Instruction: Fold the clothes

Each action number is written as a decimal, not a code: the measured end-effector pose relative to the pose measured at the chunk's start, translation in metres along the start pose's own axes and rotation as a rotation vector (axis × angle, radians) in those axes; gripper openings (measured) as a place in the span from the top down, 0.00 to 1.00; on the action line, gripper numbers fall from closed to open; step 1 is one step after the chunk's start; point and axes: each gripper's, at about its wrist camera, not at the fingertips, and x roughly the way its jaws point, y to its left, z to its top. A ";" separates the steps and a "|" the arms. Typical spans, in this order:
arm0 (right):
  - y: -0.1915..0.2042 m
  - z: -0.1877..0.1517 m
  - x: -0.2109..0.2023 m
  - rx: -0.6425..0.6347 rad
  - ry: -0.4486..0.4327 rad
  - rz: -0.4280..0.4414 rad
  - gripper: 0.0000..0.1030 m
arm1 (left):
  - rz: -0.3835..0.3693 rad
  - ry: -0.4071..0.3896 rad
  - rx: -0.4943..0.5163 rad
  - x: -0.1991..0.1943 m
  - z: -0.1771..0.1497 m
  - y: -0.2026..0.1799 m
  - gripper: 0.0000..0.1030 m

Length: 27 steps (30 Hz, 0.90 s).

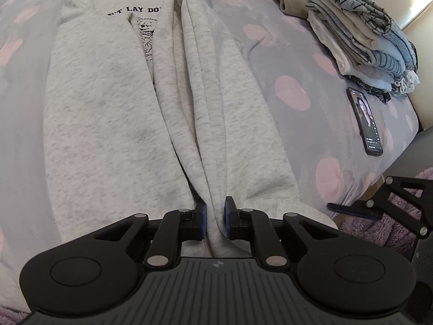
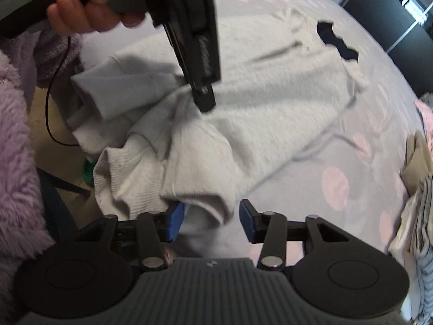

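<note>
On the spotted bedspread (image 1: pixel 284 62): grey sweatshirt (image 1: pixel 102 113) mid-fold, sleeves already in.
Left gripper (image 1: pixel 215 218) pinches the hem at 6 o'clock; right gripper (image 2: pixel 212 220) stands part-spread around a hem corner, pads not visibly pressing. Bottom-to-collar fold remains. Fabric thick, heathered, creased lengthwise. Folded stack (image 1: pixel 362 35) at 2 o'clock.

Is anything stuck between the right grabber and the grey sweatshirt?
No, nothing visible. The sweatshirt hem corner already sits between the right gripper pads, which are not yet pressing on it. The left gripper pinches a fold of the same sweatshirt, off to the side.
</note>
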 end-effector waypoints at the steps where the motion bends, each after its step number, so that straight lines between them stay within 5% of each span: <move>1: -0.001 0.001 -0.002 -0.006 -0.009 -0.021 0.94 | -0.006 -0.002 -0.005 0.000 0.000 0.001 0.90; 9: 0.015 0.008 -0.043 -0.111 -0.105 0.058 0.95 | -0.055 -0.008 -0.026 0.000 -0.002 0.005 0.90; 21: 0.014 0.015 0.022 0.013 0.069 0.267 0.94 | -0.049 -0.018 -0.038 -0.012 -0.008 0.008 0.86; 27: 0.000 0.014 0.004 0.080 0.036 0.267 0.79 | -0.081 -0.021 -0.016 -0.035 -0.020 0.006 0.79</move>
